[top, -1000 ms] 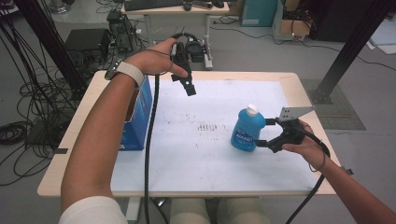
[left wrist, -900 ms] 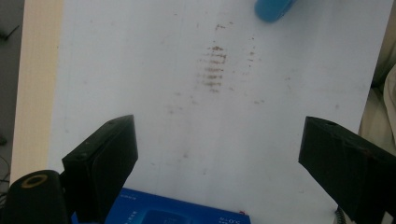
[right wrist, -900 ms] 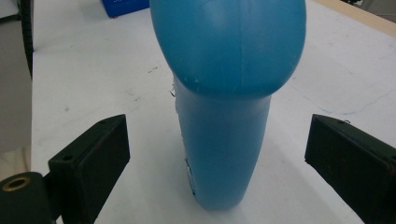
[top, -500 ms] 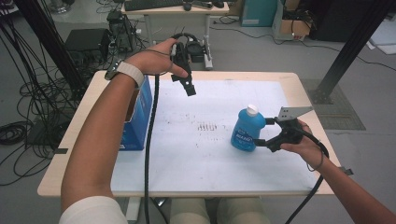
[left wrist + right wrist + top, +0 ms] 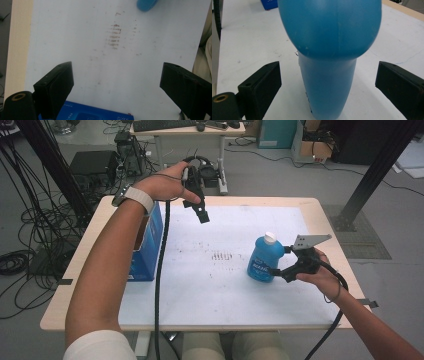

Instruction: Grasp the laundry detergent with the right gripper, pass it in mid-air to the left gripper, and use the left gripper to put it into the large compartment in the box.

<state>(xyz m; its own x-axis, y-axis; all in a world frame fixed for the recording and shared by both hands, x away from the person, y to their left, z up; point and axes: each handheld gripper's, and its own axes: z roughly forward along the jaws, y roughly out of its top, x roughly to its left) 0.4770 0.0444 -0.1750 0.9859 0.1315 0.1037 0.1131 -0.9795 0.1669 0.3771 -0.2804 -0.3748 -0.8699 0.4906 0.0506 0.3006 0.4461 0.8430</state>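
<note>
While the blue bottle (image 5: 264,261) stands upright right of centre in the high view, white cap at the top and long axis vertical, the right gripper (image 5: 279,262) sits just beside it at the right, jaws spread wide. In the right gripper view the bottle (image 5: 329,50) rises between the two black jaws with white table showing on either side of its narrow lower part, so the pads press on nothing; whether a fingertip grazes the bottle, the high view is too small to tell.

Up at the top centre of the high view the left gripper (image 5: 201,212) hangs above the white table (image 5: 210,300), tilted down toward it, jaws apart and holding nothing. The left gripper view confirms it: jaws wide, bare stained tabletop between them.

The bottle's top is cut off in the right gripper view, and just its blue base (image 5: 146,4) peeks in at the upper edge of the left gripper view. The blue box (image 5: 149,245) at the left is partly hidden by the left forearm; its print is unreadable.
</note>
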